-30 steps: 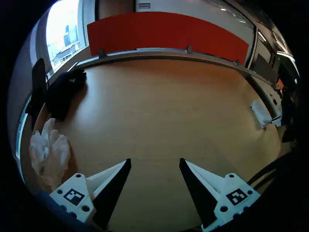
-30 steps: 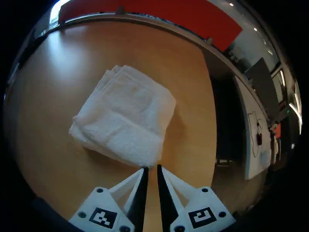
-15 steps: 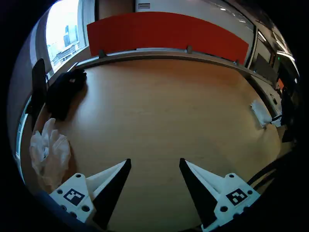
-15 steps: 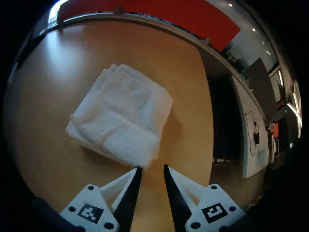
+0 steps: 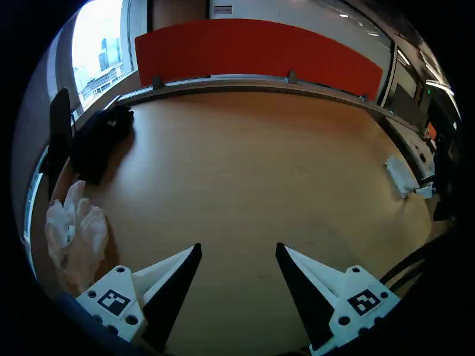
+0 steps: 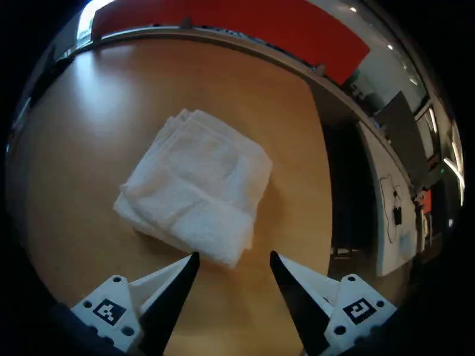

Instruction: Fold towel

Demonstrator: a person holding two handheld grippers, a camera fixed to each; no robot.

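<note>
My right tongs point(image 6: 233, 255) stand open with nothing between the fingers. The towel point(image 6: 199, 184) lies on the wooden table point(image 6: 89, 118) straight ahead of them at 12 o'clock. It is already a thick folded pad, set cornerwise to me like a diamond. Its nearest corner points back at 6 o'clock and sits just ahead of the gap between my fingertips, and I cannot tell whether it touches either finger. The plump folded edge runs from that corner out toward 10 o'clock. The stacked loose edges are on the far side, at about 11 o'clock. The pad looks close to square, so I would not name a long axis.

My left tongs point(image 5: 237, 249) are open too and hold nothing, with bare table point(image 5: 237, 166) ahead of them. From there the towel point(image 5: 401, 175) is a small white patch at about 2 o'clock, well apart. A black bag point(image 5: 98, 139) lies at 10 o'clock and a crumpled white cloth point(image 5: 74, 231) at 9.

So the right side is plainly nearer. I judge that any further fold, or a last straightening, starts with that near corner.
</note>
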